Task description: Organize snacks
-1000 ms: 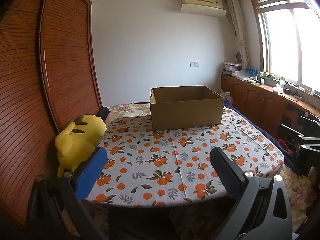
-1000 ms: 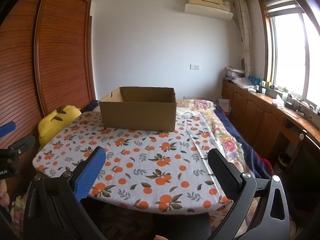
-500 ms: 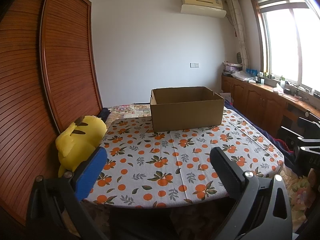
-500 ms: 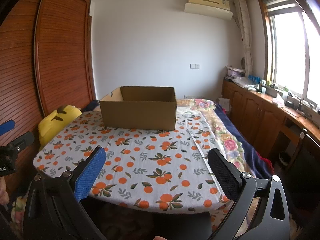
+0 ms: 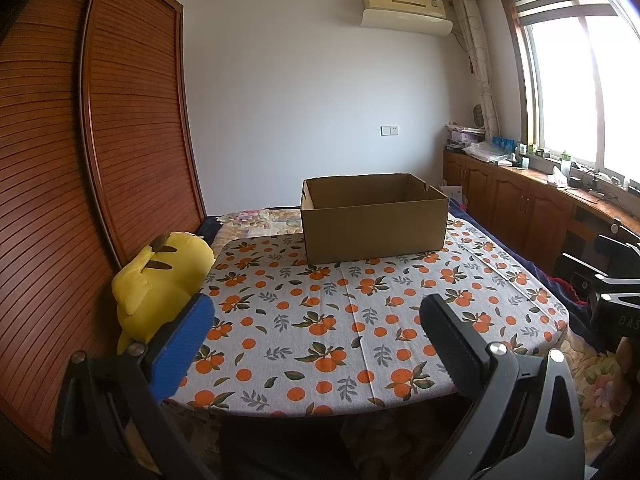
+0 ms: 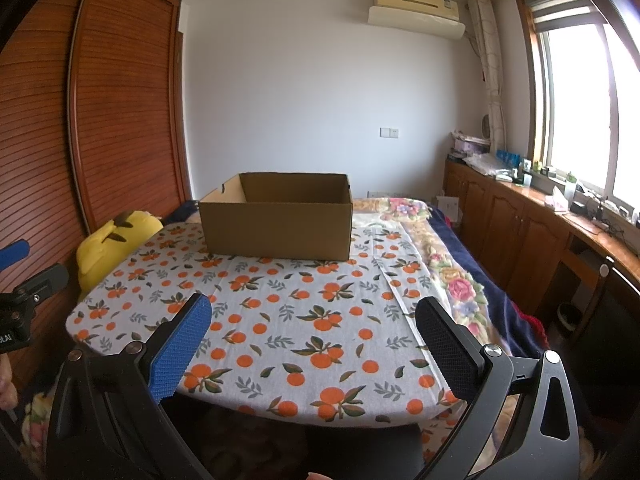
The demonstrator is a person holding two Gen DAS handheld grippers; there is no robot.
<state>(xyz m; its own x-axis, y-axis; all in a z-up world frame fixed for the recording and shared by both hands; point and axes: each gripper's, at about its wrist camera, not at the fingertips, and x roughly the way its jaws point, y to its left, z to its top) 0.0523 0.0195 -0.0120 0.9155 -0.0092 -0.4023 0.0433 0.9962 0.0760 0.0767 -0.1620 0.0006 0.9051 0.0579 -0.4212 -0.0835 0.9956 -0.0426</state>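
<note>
An open brown cardboard box (image 5: pixel 374 220) stands at the far side of a table covered with an orange-print cloth (image 5: pixel 360 320); it also shows in the right wrist view (image 6: pixel 276 218). No snacks are visible; the inside of the box is hidden. My left gripper (image 5: pixel 316 320) is open and empty, held before the table's near edge. My right gripper (image 6: pixel 312 318) is open and empty, also at the near edge. The right gripper's body shows at the right edge of the left wrist view (image 5: pixel 612 288).
A yellow plush toy (image 5: pixel 160 284) sits at the table's left side against a wooden slatted wardrobe (image 5: pixel 100 160). A bed with a floral blanket (image 6: pixel 456 280) lies right of the table. Wooden cabinets (image 6: pixel 520 232) run under the window.
Both views have drifted very slightly; the grippers remain open and nothing on the table has moved.
</note>
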